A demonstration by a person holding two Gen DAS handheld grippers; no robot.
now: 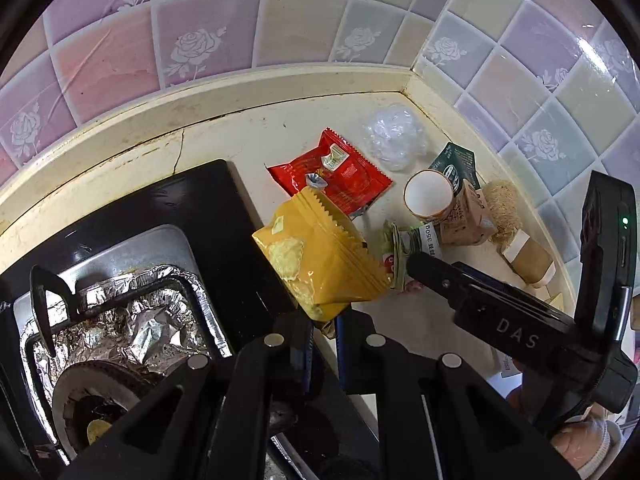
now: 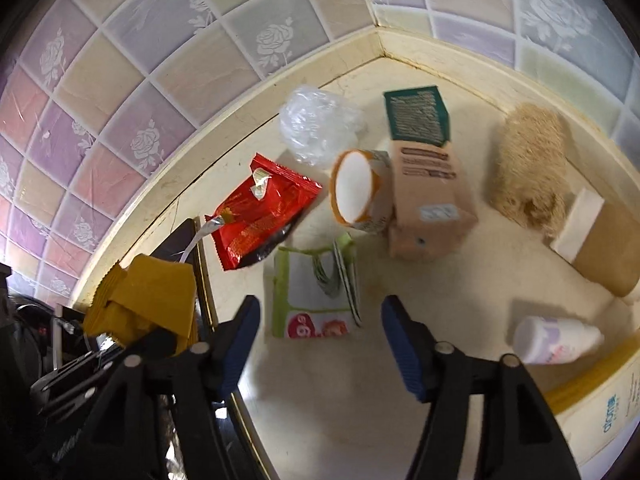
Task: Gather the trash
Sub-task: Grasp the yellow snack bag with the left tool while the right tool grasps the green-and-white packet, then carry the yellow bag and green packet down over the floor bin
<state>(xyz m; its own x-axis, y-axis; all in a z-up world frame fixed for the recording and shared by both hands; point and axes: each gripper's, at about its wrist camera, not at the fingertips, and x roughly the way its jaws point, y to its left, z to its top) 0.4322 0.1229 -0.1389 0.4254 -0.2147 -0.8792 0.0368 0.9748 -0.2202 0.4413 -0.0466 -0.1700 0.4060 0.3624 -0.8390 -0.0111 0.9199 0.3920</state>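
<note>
While the left gripper (image 1: 320, 322) pinches the yellow wrapper (image 1: 316, 260), the right gripper's (image 2: 316, 344) fingers stand spread.

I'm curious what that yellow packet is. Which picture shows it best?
The left wrist view: the yellow packet fills the centre, clamped in the left gripper. The right wrist view catches it only crumpled at the left edge.

Both grippers are chunky black plastic with triangular cutouts in the arms and shiny round silver pivot caps. The right gripper (image 2: 318, 344) has ribbed blue rubber pads (image 2: 400, 350) on its fingers, and the left gripper (image 1: 323, 334) has the same blue lining. "DAS" is printed in pale letters on the right one's body, with a little green light on the black box mounted there.
</note>
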